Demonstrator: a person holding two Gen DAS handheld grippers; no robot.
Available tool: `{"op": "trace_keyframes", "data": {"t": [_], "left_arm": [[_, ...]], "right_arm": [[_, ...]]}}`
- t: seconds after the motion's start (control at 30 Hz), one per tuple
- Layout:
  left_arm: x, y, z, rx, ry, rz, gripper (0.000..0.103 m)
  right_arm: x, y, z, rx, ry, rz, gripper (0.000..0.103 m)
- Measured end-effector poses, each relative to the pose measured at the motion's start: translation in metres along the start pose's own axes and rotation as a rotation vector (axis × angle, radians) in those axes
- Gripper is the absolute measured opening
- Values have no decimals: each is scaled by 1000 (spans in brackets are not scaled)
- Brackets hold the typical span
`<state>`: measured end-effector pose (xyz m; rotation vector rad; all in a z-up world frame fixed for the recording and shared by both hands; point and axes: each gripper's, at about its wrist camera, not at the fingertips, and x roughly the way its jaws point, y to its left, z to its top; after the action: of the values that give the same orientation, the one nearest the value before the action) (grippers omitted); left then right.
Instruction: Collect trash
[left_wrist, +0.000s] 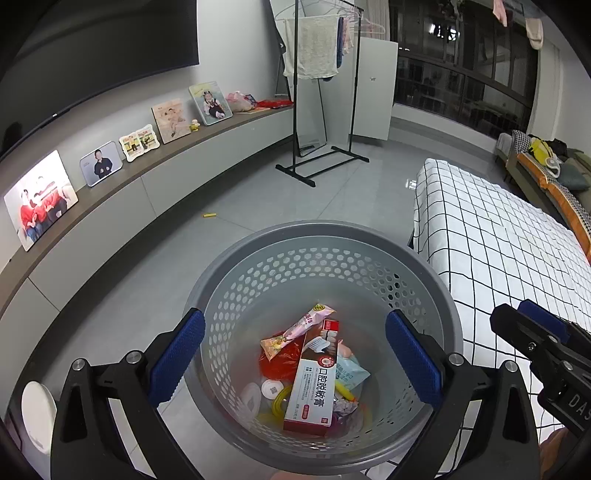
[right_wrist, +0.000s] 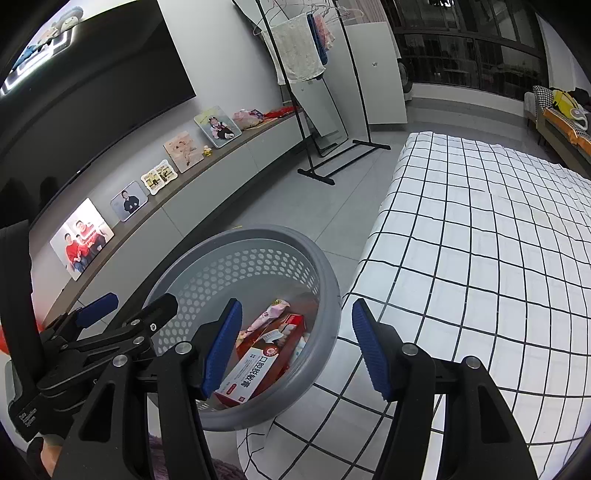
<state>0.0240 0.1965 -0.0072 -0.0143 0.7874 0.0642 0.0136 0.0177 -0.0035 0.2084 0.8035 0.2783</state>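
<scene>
The left gripper is hanging spread wide and empty over the grey perforated plastic basket, where a red-and-white toothpaste box is lying. The right gripper, also parted and empty, is hovering beside it. Beyond the basket, toward the low shelf and nearer the left gripper, a small yellow scrap is lying crosswise on the grey floor tiles.

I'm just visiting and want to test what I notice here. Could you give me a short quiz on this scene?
1. True or false: the left gripper holds the toothpaste box.
2. What lies on the floor beyond the grey basket: A a yellow object, B a shoe, C a cup?
3. What pattern covers the bed?

Key: 1 false, its jaws are open and the box lies in the basket. 2 A, the small yellow object. 3 White with a black grid.
</scene>
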Motion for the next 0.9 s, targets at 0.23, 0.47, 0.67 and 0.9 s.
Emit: {"op": "trace_keyframes", "data": {"t": [0.23,0.47,0.67,0.9], "left_arm": [[-1,-1,-1,8,-7,12,97],[-1,-2,0,11,-7,17,97],[-2,-3,-1,12,-15,26,97],[-2,-3,0,10,-13,24,97]], "right_arm": [[-1,-1,0,1,0,-1,60],[-2,-2,0,-4,-2,-8,60],[-3,0,0,-9,-4,-11,60],[-3,1,0,-8,-3,-10,60]]}}
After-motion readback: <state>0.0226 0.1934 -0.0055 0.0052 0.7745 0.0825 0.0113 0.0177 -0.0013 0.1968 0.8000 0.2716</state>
